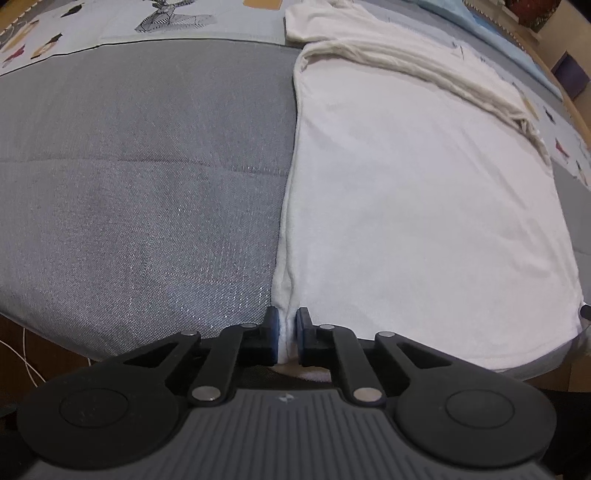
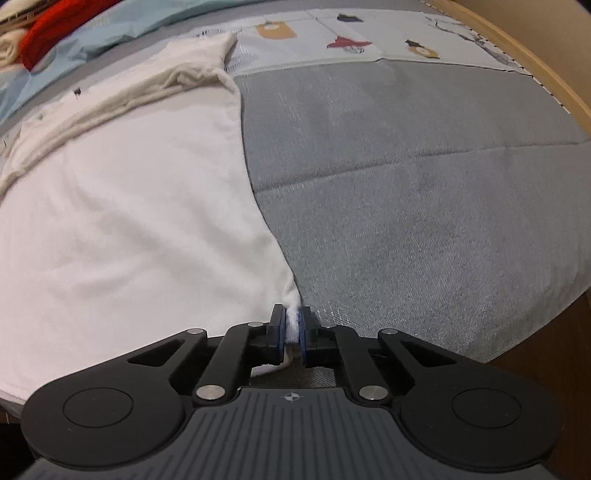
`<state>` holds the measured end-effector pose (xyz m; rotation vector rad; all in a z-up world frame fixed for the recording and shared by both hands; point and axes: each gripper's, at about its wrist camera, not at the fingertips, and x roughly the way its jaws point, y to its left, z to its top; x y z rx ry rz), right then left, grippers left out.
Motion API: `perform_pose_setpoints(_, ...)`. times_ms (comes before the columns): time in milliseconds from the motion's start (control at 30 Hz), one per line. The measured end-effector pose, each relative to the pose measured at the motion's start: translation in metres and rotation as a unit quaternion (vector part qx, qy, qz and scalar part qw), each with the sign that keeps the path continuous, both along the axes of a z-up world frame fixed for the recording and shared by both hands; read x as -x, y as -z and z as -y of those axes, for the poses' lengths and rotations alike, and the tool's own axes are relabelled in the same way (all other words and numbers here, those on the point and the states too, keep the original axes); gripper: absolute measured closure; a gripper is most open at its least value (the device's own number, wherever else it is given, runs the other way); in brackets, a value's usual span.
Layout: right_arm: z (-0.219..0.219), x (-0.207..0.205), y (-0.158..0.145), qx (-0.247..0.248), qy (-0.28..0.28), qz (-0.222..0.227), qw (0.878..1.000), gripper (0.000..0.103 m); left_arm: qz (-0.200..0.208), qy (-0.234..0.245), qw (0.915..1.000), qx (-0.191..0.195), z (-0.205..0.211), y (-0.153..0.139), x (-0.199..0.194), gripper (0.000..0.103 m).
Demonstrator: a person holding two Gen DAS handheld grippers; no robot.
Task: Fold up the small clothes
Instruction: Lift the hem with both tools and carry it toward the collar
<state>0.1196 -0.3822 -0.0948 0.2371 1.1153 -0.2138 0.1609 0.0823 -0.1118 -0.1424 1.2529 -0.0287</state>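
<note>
A white shirt (image 1: pixel 424 192) lies spread flat on a grey bedcover (image 1: pixel 140 184), with a bunched cream-white fold across its far end. My left gripper (image 1: pixel 287 325) is shut on the shirt's near left hem corner, white cloth pinched between its blue pads. In the right wrist view the same white shirt (image 2: pixel 129 206) fills the left half, and my right gripper (image 2: pixel 293 323) is shut on its near right hem corner, a tuft of cloth squeezed between the pads. Both corners sit at the near edge of the bed.
The grey bedcover (image 2: pixel 424 206) stretches bare beside the shirt on both sides. A patterned quilt panel (image 2: pixel 351 40) lies beyond it. Red and cream folded clothes (image 2: pixel 48 33) sit on light blue fabric at the far left. A wooden bed edge (image 2: pixel 524 66) curves along the right.
</note>
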Motion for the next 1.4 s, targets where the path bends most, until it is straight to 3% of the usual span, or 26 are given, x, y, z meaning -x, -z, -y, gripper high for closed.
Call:
perform_pose_setpoints(200,0.004,0.010,-0.036,-0.036,0.002,0.076,0.996,0.097,0.047,-0.010,0.9978,0.045,-0.002,-0.029,0.012,0.095)
perform_pose_setpoints(367,0.012,0.022,-0.084,-0.066,-0.007,0.158,0.985,0.097,0.093,0.026,0.9934,0.063,0.002,-0.075,0.021,0.095)
perform_pose_setpoints(633,0.025,0.069,-0.159,-0.083,-0.028,0.248,0.965,0.098,0.164,0.034,0.9738,0.154,-0.027,-0.161,0.080,0.095)
perform_pose_setpoints(833,0.039,0.138,-0.209,-0.105,-0.043,0.304,0.946,0.098,0.192,0.025,0.9625,0.190,-0.064,-0.206,0.135,0.096)
perform_pose_setpoints(933,0.045,0.156,-0.218,-0.109,-0.049,0.313,0.942,0.098,0.195,0.018,0.9623,0.189,-0.068,-0.209,0.131,0.096)
perform_pose_setpoints(1033,0.051,0.148,-0.214,-0.116,-0.044,0.307,0.944,0.098,0.181,0.007,0.9675,0.177,-0.065,-0.198,0.109,0.096)
perform_pose_setpoints(1167,0.048,0.116,-0.195,-0.120,-0.026,0.289,0.949,0.098,0.175,-0.003,0.9709,0.163,-0.054,-0.184,0.063,0.096)
perform_pose_setpoints(1400,0.047,0.035,-0.169,-0.073,-0.014,0.257,0.964,0.098,0.169,-0.010,0.9784,0.119,-0.039,-0.148,-0.034,0.096)
